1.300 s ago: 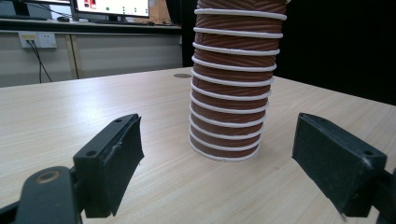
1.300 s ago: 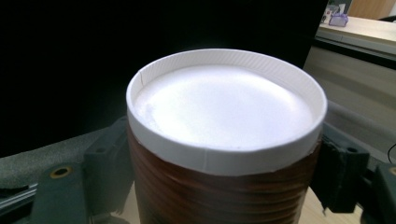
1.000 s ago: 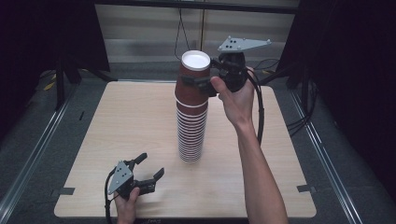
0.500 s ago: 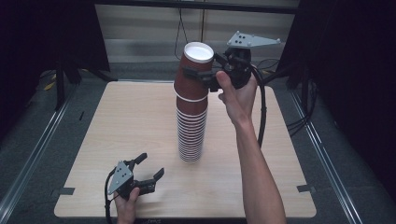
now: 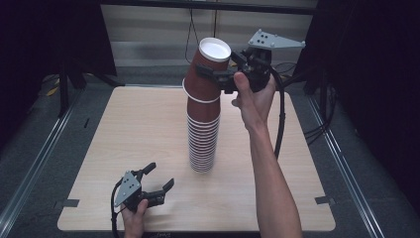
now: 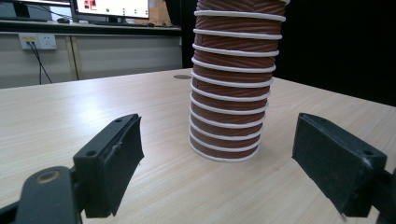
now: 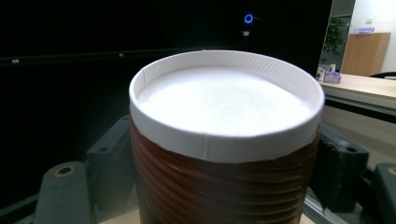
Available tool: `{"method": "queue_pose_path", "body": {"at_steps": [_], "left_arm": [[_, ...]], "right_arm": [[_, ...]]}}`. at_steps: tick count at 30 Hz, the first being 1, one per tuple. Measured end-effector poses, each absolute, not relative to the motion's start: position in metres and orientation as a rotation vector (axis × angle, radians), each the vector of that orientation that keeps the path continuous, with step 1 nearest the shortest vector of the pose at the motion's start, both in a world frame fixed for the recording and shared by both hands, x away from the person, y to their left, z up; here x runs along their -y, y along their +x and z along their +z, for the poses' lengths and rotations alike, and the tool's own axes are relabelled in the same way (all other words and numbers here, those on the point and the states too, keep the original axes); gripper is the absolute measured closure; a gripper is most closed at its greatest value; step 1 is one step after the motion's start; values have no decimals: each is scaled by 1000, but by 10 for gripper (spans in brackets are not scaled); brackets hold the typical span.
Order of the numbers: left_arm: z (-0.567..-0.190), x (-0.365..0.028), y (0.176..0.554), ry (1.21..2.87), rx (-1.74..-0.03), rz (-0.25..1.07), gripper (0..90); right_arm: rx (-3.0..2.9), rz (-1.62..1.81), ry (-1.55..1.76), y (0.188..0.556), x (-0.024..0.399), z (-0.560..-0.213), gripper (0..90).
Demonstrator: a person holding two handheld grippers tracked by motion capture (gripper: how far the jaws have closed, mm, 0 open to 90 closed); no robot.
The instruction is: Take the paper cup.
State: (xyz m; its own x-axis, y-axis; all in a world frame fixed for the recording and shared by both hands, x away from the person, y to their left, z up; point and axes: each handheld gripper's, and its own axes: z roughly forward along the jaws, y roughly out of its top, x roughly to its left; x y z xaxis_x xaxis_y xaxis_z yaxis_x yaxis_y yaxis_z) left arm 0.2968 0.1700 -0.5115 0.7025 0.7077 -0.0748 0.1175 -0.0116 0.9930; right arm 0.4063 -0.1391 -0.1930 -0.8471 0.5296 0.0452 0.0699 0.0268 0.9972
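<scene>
Work in hand: taking the top cup (image 5: 208, 69) off the stack (image 5: 203, 131) of upside-down paper cups.
Right claw (image 5: 222, 77): closed on the top cup, one jaw on each side of its ribbed wall, seen in the right gripper view just under the white base (image 7: 224, 100).
Top cup: between the right claw's jaws, tilted, its rim (image 5: 200, 96) around the top of the stack, not yet clear of it.
Stack: directly below the right claw, upright on the table (image 5: 124, 129), many cups left.
Left claw (image 5: 158, 178): jaws apart in both views, nothing between them, low at the table's near edge.
Stack from the left claw: straight ahead of its jaws (image 6: 231, 88), well apart, untouched.
Done: the top cup is gripped and, by its tilt, looks loosened from the one beneath.
Left: lifting it fully free, setting it down somewhere, then probably the rest of the stack.
Risk: the tilt could drag the next cup along or tip the tall stack, which nothing steadies.
</scene>
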Motion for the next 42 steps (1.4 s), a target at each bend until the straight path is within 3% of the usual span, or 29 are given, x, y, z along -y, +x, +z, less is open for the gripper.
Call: {"method": "queue_pose_path", "body": {"at_steps": [42], "left_arm": [[-511, -169, 297, 1539, -701, 541, 158]], "right_arm": [[-1819, 1908, 671, 390, 191, -174, 217]]}}
